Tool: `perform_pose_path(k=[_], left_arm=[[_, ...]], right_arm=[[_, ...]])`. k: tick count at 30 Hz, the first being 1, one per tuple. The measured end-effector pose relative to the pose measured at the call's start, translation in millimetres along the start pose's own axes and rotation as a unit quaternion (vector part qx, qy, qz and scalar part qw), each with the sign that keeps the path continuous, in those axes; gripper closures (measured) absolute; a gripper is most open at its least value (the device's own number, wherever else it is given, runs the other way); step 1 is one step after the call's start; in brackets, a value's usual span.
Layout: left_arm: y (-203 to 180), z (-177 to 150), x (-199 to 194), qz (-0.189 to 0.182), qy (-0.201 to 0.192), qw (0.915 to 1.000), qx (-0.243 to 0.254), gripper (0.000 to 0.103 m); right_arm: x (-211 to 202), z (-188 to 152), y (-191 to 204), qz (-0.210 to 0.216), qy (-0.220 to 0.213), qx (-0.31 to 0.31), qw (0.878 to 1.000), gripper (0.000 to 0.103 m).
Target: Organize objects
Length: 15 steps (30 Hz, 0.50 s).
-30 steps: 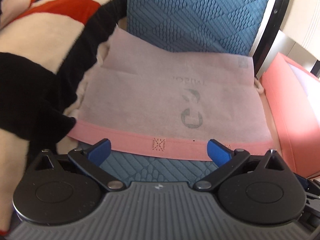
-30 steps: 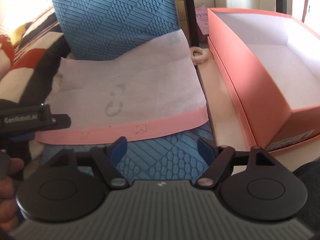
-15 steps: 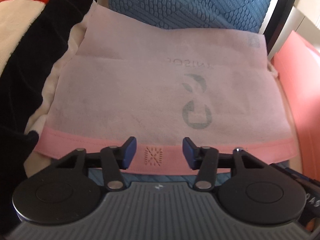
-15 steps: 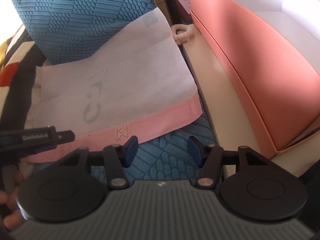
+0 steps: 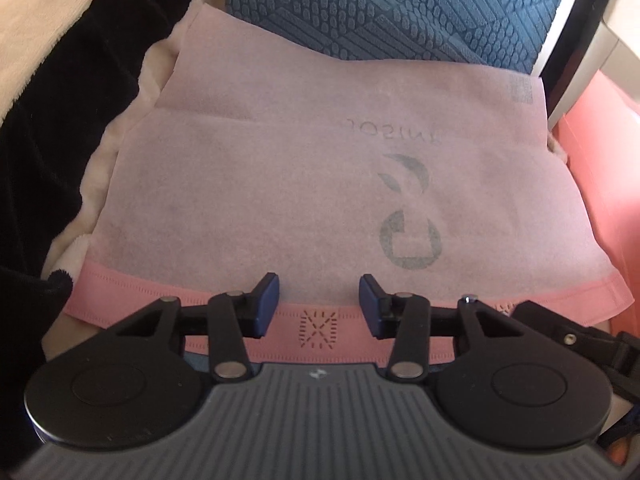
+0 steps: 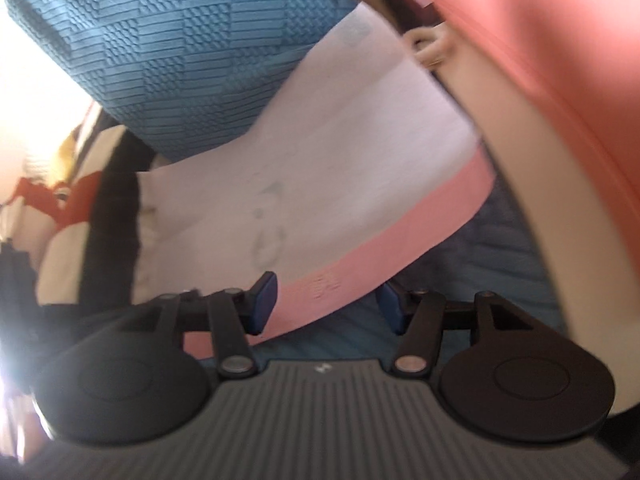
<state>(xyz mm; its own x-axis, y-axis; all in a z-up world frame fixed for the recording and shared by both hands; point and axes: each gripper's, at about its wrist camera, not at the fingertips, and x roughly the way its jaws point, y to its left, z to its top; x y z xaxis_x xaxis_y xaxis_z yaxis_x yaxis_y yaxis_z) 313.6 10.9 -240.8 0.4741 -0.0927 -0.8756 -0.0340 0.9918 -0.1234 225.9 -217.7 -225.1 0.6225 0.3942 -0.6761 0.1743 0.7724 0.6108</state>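
A pale cloth bag (image 5: 304, 184) with a pink hem band (image 5: 320, 324) and a grey printed logo lies flat on a blue textured cushion (image 5: 400, 12). My left gripper (image 5: 318, 305) hovers at the hem's stitched square. Its jaws are closing, the band lies between the blue pads, and the cloth shows no pinch. In the blurred, tilted right wrist view, my right gripper (image 6: 327, 303) is at the same bag's (image 6: 320, 168) hem (image 6: 400, 240) near its right corner. Its jaws are also closing, with the pink band between them and not pressed.
A pink open box (image 6: 560, 80) stands close on the right, its wall also at the edge of the left wrist view (image 5: 600, 184). A black, white and red blanket (image 5: 60, 80) lies bunched on the left. The cushion's upright back (image 6: 180, 40) rises behind the bag.
Both grippers came down and forward onto the bag's pink hem and their jaws narrowed from wide. The right wrist rolled, so its view tilts and the box fills the upper right.
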Motion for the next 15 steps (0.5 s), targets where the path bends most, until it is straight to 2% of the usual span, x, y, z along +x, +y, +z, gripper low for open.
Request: perform_pose_path(k=[2, 4, 5, 7, 9, 15], left_arm=[[7, 1, -2, -0.016, 0.004, 0.9996, -0.021, 0.052], [13, 1, -8, -0.026, 0.003, 0.9989, -0.040, 0.052], [15, 1, -12, -0.028, 0.002, 0.9986, -0.044, 0.052], [20, -2, -23, -0.040, -0.002, 0.9975, -0.058, 0.052], [25, -4, -36, -0.059, -0.008, 0.9955, -0.074, 0.052], [25, -25, -73, -0.099, -0.011, 0.9899, -0.101, 0.052]], right_arm=[[6, -1, 6, 0.009, 0.005, 0.009, 1.000, 0.060], [8, 1, 9, 0.009, 0.007, 0.017, 1.000, 0.082], [9, 2, 10, 0.002, 0.008, 0.019, 1.000, 0.086], [11, 4, 12, -0.016, 0.008, 0.026, 1.000, 0.090], [10, 5, 8, -0.016, 0.012, 0.050, 0.999, 0.094], [-5, 6, 1, -0.032, 0.011, 0.092, 0.995, 0.097]])
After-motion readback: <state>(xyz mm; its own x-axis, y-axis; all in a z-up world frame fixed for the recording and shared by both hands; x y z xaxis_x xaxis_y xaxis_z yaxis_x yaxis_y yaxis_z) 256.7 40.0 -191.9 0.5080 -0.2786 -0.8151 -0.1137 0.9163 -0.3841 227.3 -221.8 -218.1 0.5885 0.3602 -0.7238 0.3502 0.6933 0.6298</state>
